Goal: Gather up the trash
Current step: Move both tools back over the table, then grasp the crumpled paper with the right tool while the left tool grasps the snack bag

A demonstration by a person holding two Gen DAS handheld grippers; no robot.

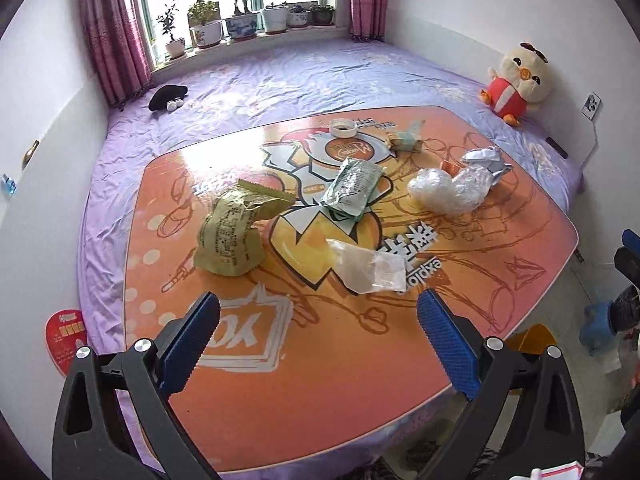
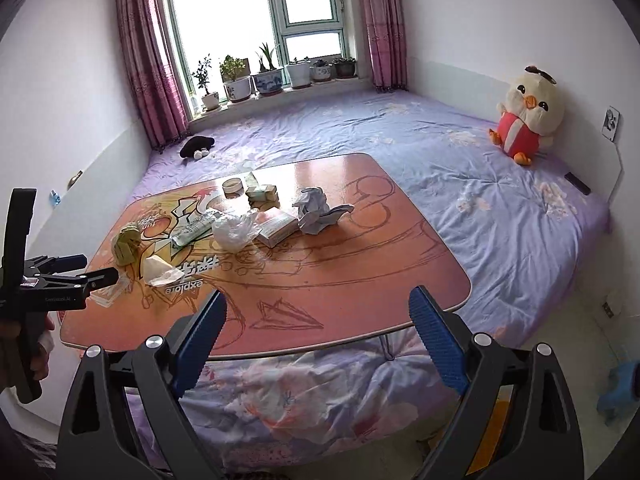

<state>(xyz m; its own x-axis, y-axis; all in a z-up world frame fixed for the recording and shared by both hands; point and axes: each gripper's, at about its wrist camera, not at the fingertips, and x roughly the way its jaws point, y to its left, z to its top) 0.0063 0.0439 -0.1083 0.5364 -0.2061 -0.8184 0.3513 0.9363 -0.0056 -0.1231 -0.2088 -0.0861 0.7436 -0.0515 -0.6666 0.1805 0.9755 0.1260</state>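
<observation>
Left tongs (image 1: pixel 318 312) angled down over near edge of orange worktop (image 1: pixel 320 380), spread wide, empty. Right tongs (image 2: pixel 318 310) likewise wide, empty, tilted downward. Trash: green wrapper (image 1: pixel 230 236), clear bag (image 1: pixel 366 266), crumpled paper (image 2: pixel 318 210), scattered on worktop.

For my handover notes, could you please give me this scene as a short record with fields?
surface: low orange table standing on a purple-sheeted bed
trash on table: olive snack bag, green packet, clear wrapper, crumpled paper, clear plastic bag, small carton, lid
left gripper: open, empty
right gripper: open, empty
also present: plush chick, potted plants on the sill
</observation>
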